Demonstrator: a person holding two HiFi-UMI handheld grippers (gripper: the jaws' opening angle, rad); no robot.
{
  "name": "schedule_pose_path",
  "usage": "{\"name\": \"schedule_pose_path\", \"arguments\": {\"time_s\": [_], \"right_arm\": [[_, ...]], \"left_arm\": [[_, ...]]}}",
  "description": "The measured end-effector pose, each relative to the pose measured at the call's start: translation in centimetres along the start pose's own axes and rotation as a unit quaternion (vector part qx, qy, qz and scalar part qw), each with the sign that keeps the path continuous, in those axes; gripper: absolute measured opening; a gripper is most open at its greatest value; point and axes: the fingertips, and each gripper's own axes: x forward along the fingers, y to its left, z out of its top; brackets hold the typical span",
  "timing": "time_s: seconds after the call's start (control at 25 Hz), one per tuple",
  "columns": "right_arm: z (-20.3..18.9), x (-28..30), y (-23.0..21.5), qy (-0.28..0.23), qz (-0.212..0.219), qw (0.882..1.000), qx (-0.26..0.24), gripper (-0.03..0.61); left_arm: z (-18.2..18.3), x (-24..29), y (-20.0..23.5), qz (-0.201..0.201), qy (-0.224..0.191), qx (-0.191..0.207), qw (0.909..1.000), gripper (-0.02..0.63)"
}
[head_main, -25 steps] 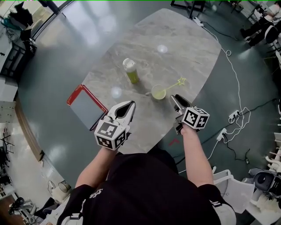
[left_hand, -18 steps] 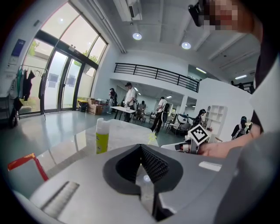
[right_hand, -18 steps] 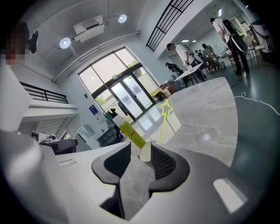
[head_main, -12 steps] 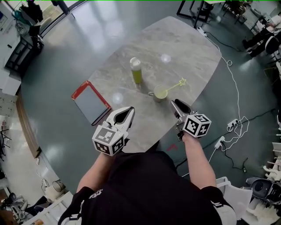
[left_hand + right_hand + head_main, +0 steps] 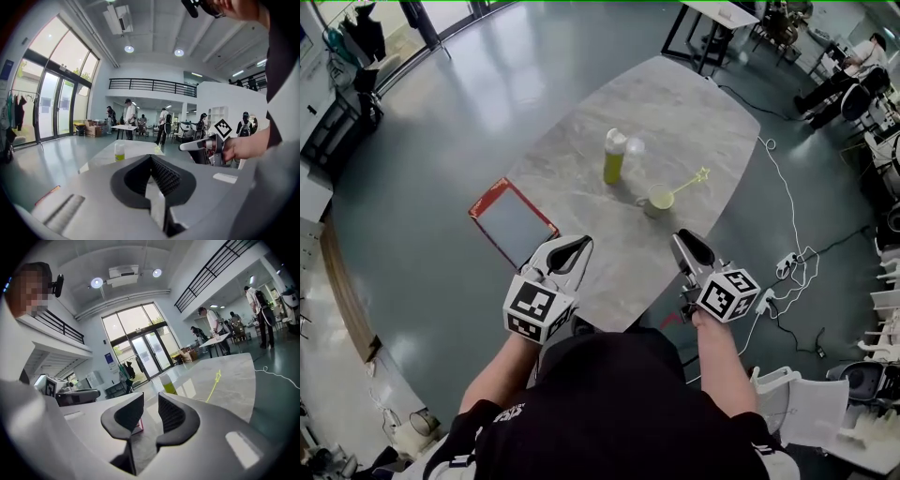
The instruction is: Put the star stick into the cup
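A pale green cup [image 5: 659, 200] stands on the marble table [image 5: 675, 112], with the yellow-green star stick [image 5: 688, 183] leaning in it, its star end up and to the right. My right gripper [image 5: 680, 236] hovers at the table's near edge, well short of the cup. Its jaws are closing with a gap still between them and nothing in it. In the right gripper view the star stick [image 5: 213, 384] shows ahead, right of the jaws. My left gripper [image 5: 581, 244] is held over the near edge with its tips together and nothing in them.
A yellow-green bottle [image 5: 613, 156] stands left of the cup and behind it. A red-framed tablet [image 5: 514, 222] lies at the table's left edge. Cables and a power strip [image 5: 787, 262] lie on the floor to the right. People stand by other tables in the distance.
Both grippers have drawn back from the cup toward my body, and the view has pulled away from the table. The right jaws have narrowed. The cup and stick have not moved.
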Motion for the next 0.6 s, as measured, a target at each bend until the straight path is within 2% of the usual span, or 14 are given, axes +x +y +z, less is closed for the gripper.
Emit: {"name": "schedule_pose_path", "arguments": {"time_s": [0.16,0.32,0.48,0.6], "right_arm": [[0.2,-0.7,4.6,-0.023,0.002,0.999,-0.026,0.101],[0.4,-2.8,8.3,-0.03,0.019,0.997,-0.072,0.076],[1.8,-5.3,9.9,-0.054,0.027,0.993,-0.106,0.049],[2.5,-6.8,10.1,-0.066,0.037,0.99,-0.121,0.029]], "left_arm": [[-0.2,-1.7,0.1,-0.024,-0.011,-0.007,0.9996,0.002],[-0.6,-2.9,-1.0,-0.037,-0.014,-0.021,0.999,0.002],[0.5,-4.4,-2.0,-0.031,-0.023,-0.018,0.9991,0.002],[1.5,-4.9,-2.2,-0.011,-0.027,-0.012,0.9995,0.002]]}}
